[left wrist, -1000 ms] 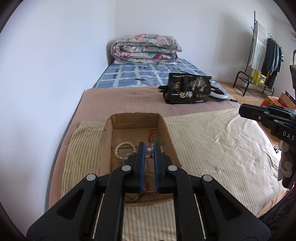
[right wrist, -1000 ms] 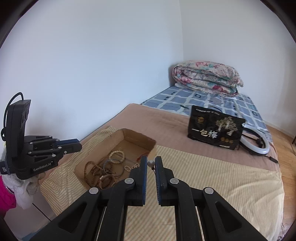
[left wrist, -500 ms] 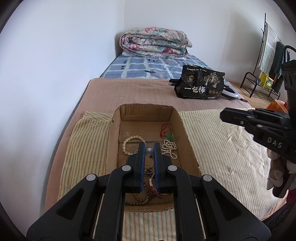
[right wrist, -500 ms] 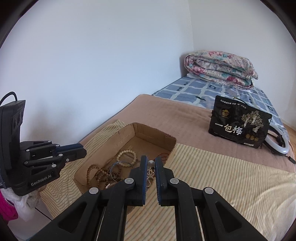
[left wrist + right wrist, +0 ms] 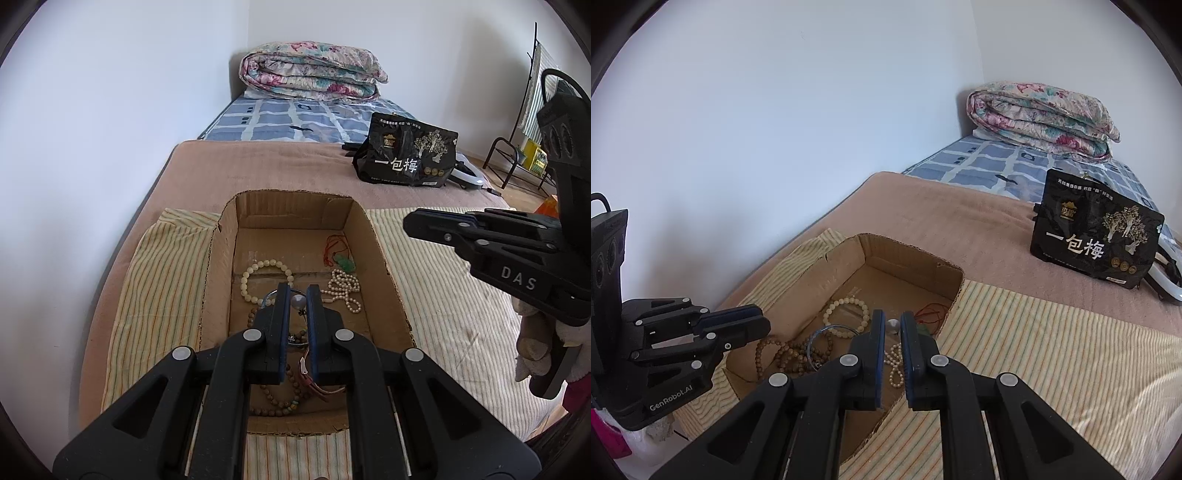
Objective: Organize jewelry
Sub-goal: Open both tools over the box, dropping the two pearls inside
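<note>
An open cardboard box [image 5: 384, 266] [image 5: 812, 273] lies on a striped cloth and holds loose jewelry. Inside are a cream bead bracelet [image 5: 267, 261] [image 5: 834, 304], a pearl strand [image 5: 345, 282], a green pendant on a red cord [image 5: 343, 263], a metal bangle [image 5: 812, 339] and brown wooden beads [image 5: 280, 404] [image 5: 786, 350]. My left gripper [image 5: 298, 293] [image 5: 764, 323] hangs over the box's near half, shut. My right gripper [image 5: 892, 321] [image 5: 408, 223] hovers by the box's right wall, also shut. A small grey ball shows between each pair of tips; no jewelry is held.
The striped cloth [image 5: 443, 295] covers a brown blanket on a bed against a white wall. A black snack bag [image 5: 406, 158] [image 5: 1093, 236] stands farther back beside a white ring light [image 5: 469, 173]. A folded floral quilt [image 5: 310, 70] sits at the far end. A gloved hand [image 5: 532, 343] holds the right gripper.
Both grippers have come down and closer to the box, which now looks larger in both views. The right gripper has moved in toward the box's right wall. Both stay shut.
</note>
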Available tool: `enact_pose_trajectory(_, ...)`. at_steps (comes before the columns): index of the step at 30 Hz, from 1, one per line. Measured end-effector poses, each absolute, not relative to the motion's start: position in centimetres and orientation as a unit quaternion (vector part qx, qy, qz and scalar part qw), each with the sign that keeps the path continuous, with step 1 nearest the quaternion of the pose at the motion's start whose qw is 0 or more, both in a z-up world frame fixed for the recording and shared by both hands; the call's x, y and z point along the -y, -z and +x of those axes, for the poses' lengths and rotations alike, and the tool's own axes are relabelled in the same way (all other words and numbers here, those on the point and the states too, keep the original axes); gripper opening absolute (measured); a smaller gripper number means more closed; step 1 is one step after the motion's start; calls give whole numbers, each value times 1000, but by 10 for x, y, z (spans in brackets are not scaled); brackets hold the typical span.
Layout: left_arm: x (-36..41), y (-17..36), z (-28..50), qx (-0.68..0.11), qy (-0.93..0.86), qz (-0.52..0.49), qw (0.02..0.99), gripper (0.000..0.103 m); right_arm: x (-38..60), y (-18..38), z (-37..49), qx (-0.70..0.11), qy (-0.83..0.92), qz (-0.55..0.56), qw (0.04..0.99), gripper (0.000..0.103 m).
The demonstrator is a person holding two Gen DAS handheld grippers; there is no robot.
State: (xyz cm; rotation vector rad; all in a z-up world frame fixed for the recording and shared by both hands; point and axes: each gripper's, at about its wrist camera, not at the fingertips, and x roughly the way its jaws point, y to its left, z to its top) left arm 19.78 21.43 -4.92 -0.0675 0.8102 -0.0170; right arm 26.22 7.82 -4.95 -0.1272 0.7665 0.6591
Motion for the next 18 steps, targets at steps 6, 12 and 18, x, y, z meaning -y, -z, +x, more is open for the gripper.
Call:
enact_pose_trajectory(6, -214, 54, 200, -397, 7, -27, 917, 7, -86, 54, 266, -370, -321, -62, 870, 17)
enact_pose_trajectory(12, -213, 56, 200, -400, 5, -18, 916, 35, -86, 54, 265, -366, -312, -58, 875, 42)
enact_pose_trajectory(18, -211, 55, 197, -395, 1, -16, 919, 53, -79, 48, 264, -353, -295, -48, 887, 80)
